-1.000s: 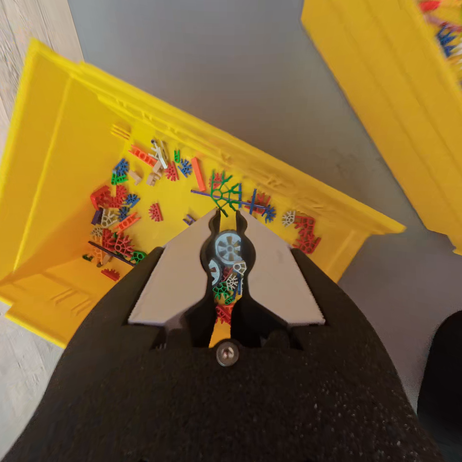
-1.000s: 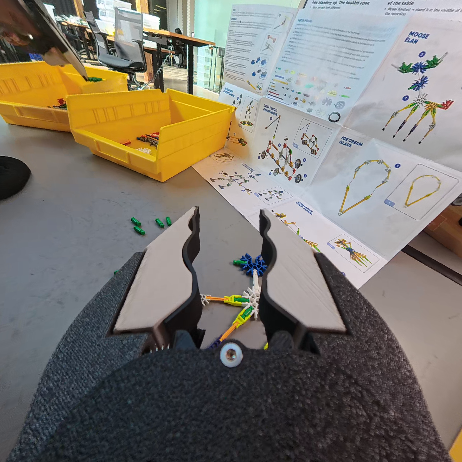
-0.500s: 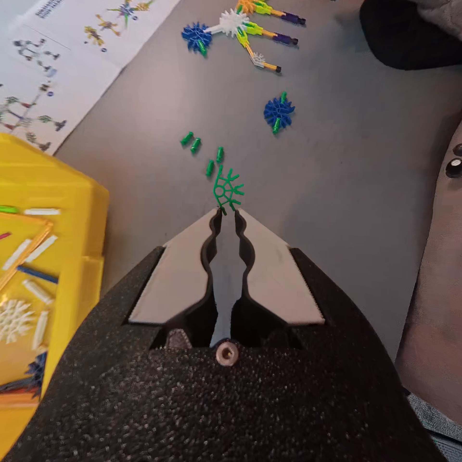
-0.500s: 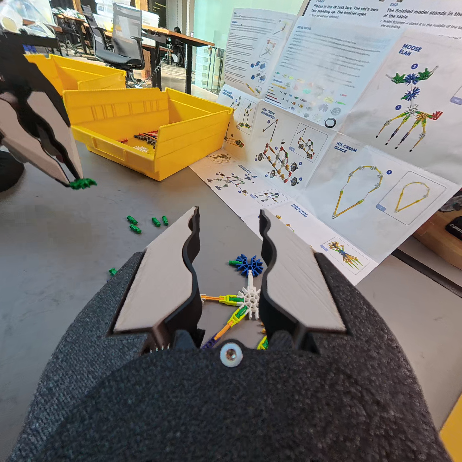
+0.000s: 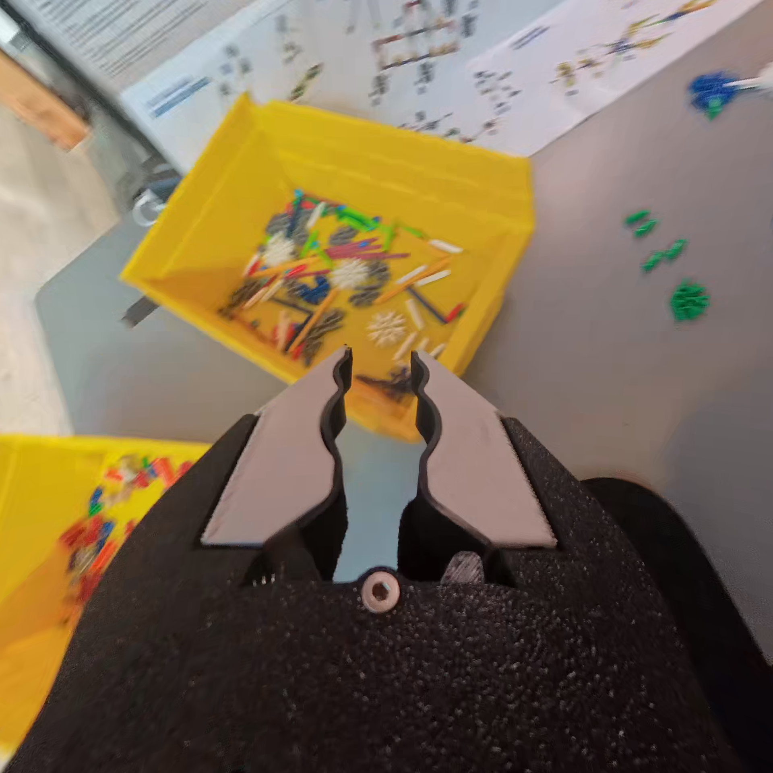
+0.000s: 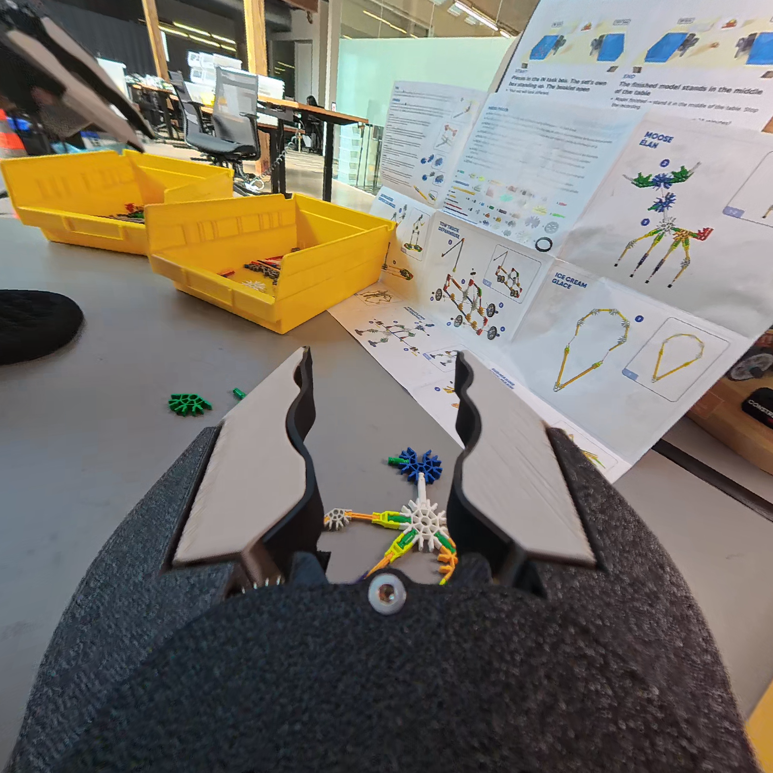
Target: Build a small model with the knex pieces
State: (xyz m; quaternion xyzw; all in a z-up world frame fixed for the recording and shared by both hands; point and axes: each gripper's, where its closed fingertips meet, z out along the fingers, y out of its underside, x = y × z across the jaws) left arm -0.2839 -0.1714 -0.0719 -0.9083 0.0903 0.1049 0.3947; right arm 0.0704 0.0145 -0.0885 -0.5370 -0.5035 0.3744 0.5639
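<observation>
Left gripper [image 5: 380, 359]: released – jaws parted with a narrow gap and nothing between them. It is up in the air, tips over the near corner of a yellow bin [image 5: 518, 234]. The left wrist view is blurred.

Bin under left tips: holds a loose heap of rods in many colours, white snowflake-shaped connectors and dark pieces. It stands on the grey table [image 6: 104, 460], with its far side against the sheet [image 6: 585, 293].

Second bin [image 5: 25, 481]: just beside the first, at the lower left of the left wrist view. It holds red, blue and orange pieces, too smeared to tell apart.

Green connector [image 6: 189, 404]: lies flat on the bare table, well apart from both grippers. Small green rods [image 5: 663, 255] lie scattered near it, between it and the bins.

Right gripper [image 6: 382, 355]: released – jaws wide apart and empty, held low over the table.

Model [image 6: 423, 523]: a white hub with yellow-green and orange legs and a short white rod running up to a blue connector [image 6: 419, 464]. It lies on the table in the space between the right fingers, near their base. I cannot tell whether either finger touches it.

Sheet: a large folded instruction page, part flat on the table and part propped upright behind the bins.

Black pad [image 6: 33, 322]: on the table at the far left, clear of everything else.
</observation>
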